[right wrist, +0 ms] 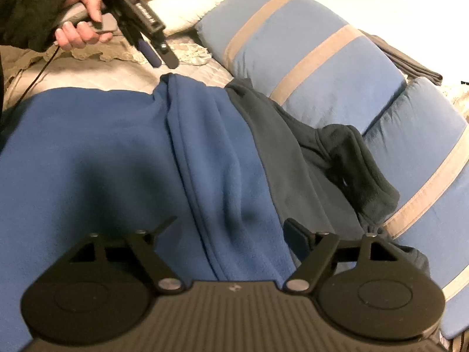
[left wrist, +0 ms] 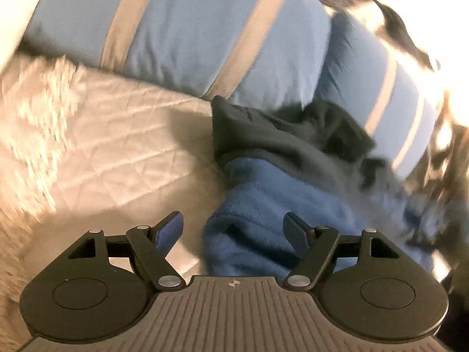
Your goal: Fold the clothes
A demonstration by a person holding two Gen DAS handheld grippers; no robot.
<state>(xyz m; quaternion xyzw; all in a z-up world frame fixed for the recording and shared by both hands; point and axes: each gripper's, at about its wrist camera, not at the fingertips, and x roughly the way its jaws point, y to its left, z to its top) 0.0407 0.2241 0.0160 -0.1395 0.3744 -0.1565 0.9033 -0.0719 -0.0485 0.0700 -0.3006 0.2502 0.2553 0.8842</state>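
You are over a bed (right wrist: pixel 88 73) with a pale quilted cover. Along its far and right side lie two light blue pillows with tan stripes (right wrist: pixel 307 52).

In front of them a blue fleece garment (right wrist: pixel 102 152) is spread wide. Its long axis runs from near you toward the far pillows, and a lengthwise ridge of fabric runs down its middle. A dark collar or hood section (right wrist: pixel 346 152) is bunched at its right edge, against the pillows.

Your right claw (right wrist: pixel 231 231) hangs directly over the fleece, near the ridge, fingers spread wide and holding nothing.

Your left claw (right wrist: pixel 159 52) is above the garment's far left tip and just short of touching it. Its own camera shows it (left wrist: pixel 233 230) wide apart and empty, with that tip of fleece (left wrist: pixel 263 220) rising between its fingers.

The left claw looks nearer an edge to grip. Whether this lie is a half-made fold or loose cloth, the pictures do not settle.
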